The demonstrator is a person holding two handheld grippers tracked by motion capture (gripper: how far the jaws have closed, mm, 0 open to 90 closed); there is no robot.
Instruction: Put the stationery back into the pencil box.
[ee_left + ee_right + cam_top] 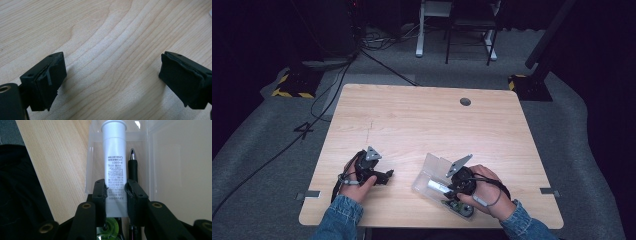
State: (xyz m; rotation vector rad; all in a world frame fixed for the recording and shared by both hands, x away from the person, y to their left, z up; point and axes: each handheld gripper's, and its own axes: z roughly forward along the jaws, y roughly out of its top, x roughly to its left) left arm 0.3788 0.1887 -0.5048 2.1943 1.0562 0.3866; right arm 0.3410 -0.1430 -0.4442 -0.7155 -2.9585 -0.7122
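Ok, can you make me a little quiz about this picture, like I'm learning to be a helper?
1. True or false: the left gripper is holding something.
2. What does the right gripper grip? A) white tube B) spoon C) cup
3. What lies beside the white tube in the clear plastic case?

Key:
1. False. It is open over the bare wooden table.
2. A.
3. A black pen with a silver tip.
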